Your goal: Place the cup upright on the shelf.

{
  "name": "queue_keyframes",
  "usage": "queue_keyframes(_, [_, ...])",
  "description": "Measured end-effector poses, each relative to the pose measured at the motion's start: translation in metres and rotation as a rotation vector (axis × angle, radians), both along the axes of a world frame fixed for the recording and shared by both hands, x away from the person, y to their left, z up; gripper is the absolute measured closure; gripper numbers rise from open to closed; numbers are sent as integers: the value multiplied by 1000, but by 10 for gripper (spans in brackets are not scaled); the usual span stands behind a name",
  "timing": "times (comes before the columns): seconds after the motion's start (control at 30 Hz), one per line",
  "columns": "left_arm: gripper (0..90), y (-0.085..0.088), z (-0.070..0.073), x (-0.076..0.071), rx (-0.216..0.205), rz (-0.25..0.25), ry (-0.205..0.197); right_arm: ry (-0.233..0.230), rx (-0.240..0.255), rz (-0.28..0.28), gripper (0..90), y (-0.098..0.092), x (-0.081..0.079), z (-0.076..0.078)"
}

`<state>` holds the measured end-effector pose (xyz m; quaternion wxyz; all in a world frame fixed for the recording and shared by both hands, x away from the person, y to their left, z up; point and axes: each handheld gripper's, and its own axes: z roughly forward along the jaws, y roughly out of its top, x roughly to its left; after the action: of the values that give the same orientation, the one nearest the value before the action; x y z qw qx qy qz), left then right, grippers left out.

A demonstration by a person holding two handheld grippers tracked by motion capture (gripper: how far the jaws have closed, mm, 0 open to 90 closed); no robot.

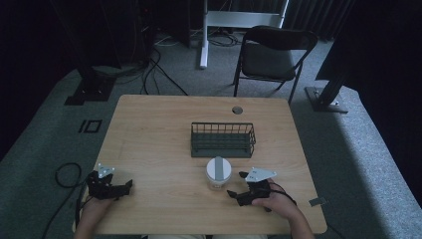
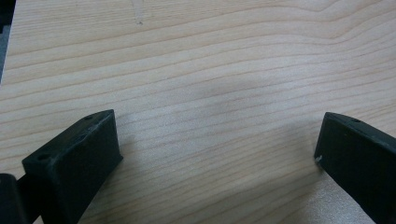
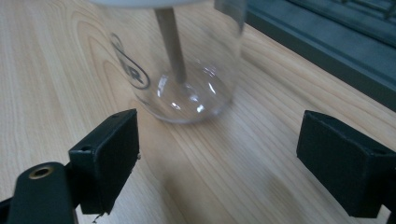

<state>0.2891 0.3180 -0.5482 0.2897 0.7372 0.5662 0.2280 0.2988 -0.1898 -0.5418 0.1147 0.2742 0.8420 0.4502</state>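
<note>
Just ahead of the gaping right tongs (image 3: 217,154) stands the jar (image 3: 187,60); left tongs (image 2: 215,154) gape too.

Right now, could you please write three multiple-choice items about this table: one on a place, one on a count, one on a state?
1. Where is the clear glass jar with white lid?
A. inside the basket
B. on the wooden table, in front of the dark wire basket
C. on the chair

2. How many jars are there?
A. one
B. two
C. three

3. The right hand-held gripper is:
A. shut on the jar
B. open, short of the jar
C. inside the basket

Key: 1 B, it stands on bare wood near the basket; 2 A, a single jar shows; 3 B, its jaws stand wide apart before the glass.
</note>
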Motion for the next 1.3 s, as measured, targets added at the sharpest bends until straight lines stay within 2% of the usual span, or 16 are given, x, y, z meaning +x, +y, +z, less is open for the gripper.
queue_keyframes(0.2, [2,0,0,0,0,0,0,-4,45,8,126,7,0,3])
queue_keyframes(0.37, [2,0,0,0,0,0,0,-13,61,15,125,12,0,5])
queue_keyframes(0.47, [2,0,0,0,0,0,0,-8,86,21,121,16,1,6])
queue_keyframes(0.5, [2,0,0,0,0,0,0,-4,109,21,118,19,1,7])
queue_keyframes(0.57, [2,0,0,0,0,0,0,-5,107,19,117,20,1,6])
queue_keyframes(0.63, [2,0,0,0,0,0,0,-31,66,30,117,26,0,5])
queue_keyframes(0.67, [2,0,0,0,0,0,0,-31,66,30,117,26,0,5])
queue_keyframes(0.7, [2,0,0,0,0,0,0,-27,87,38,117,28,0,5])
queue_keyframes(1.03, [2,0,0,0,0,0,0,-64,120,31,117,36,5,9])
queue_keyframes(1.3, [2,0,0,0,0,0,0,-62,135,30,119,40,9,8])
